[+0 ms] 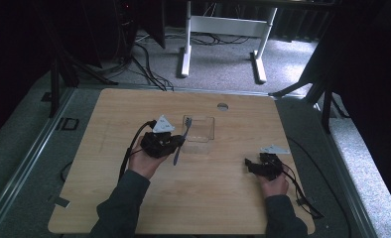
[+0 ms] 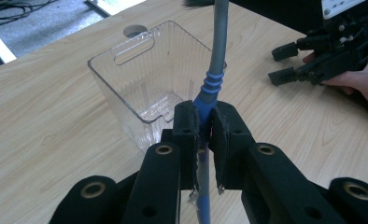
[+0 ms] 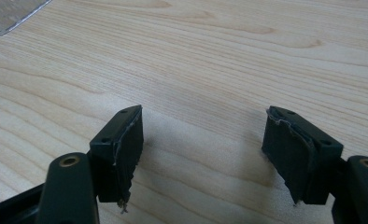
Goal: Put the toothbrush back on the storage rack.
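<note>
A clear plastic bin (image 1: 198, 130) (image 2: 140, 79) stands upright and empty at the middle of the wooden table (image 1: 134, 208). My left gripper (image 1: 179, 144) (image 2: 204, 116) is just in front of the bin, shut on a long grey and blue brush (image 1: 177, 154) (image 2: 218, 51). The brush is held near its blue ribbed grip. Its head end points up past the bin's near right rim, and its handle hangs below the jaws. My right gripper (image 1: 248, 166) (image 3: 203, 126) rests low over bare wood at the right, open and holding nothing. It also appears in the left gripper view (image 2: 282, 63).
A round cable hole (image 1: 223, 106) (image 2: 135, 31) sits in the table behind the bin. Cables trail from both grippers over the table's edges. On the grey floor beyond the table stand a white desk frame (image 1: 223, 29) and dark stands.
</note>
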`<move>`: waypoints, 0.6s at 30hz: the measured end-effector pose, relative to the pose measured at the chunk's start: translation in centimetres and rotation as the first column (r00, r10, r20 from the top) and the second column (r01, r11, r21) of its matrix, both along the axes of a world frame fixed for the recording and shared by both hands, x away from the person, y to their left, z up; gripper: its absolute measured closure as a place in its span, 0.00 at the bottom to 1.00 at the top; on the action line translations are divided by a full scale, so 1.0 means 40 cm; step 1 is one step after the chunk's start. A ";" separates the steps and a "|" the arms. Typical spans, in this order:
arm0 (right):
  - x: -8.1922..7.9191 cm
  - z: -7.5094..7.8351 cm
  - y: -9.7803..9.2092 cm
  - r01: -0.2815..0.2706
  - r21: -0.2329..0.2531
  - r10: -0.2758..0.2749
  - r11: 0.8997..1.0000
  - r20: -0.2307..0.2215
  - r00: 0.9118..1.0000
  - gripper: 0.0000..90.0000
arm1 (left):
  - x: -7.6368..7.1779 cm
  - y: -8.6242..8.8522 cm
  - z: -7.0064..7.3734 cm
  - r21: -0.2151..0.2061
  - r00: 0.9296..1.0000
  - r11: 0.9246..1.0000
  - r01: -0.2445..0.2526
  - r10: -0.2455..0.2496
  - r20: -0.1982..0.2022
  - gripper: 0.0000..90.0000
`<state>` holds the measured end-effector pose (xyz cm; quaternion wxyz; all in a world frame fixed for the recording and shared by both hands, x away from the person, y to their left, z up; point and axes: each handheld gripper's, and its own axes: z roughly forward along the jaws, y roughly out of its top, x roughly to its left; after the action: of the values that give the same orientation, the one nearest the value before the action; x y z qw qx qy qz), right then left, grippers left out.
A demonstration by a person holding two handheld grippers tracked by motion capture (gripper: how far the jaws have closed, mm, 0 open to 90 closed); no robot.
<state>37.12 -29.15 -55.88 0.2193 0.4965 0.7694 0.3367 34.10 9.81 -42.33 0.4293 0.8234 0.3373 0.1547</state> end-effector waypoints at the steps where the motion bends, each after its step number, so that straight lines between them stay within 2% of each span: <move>1: 0.000 0.000 0.000 0.000 0.000 0.000 1.000 0.000 1.000 0.32 | 0.000 0.000 0.000 -0.003 1.000 1.000 -0.001 0.001 0.001 0.90; 11: 0.000 0.000 0.000 0.000 0.000 0.000 1.000 0.001 1.000 0.32 | 0.003 0.001 0.002 -0.028 0.999 0.999 -0.027 0.028 0.015 0.90; 18: 0.000 0.000 0.000 0.001 0.001 -0.001 1.000 0.001 1.000 0.32 | 0.005 0.002 0.003 -0.060 0.999 0.997 -0.047 0.049 0.023 0.90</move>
<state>37.12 -29.14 -55.89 0.2195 0.4968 0.7691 0.3370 34.28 9.90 -42.22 0.4536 0.8001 0.3562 0.1650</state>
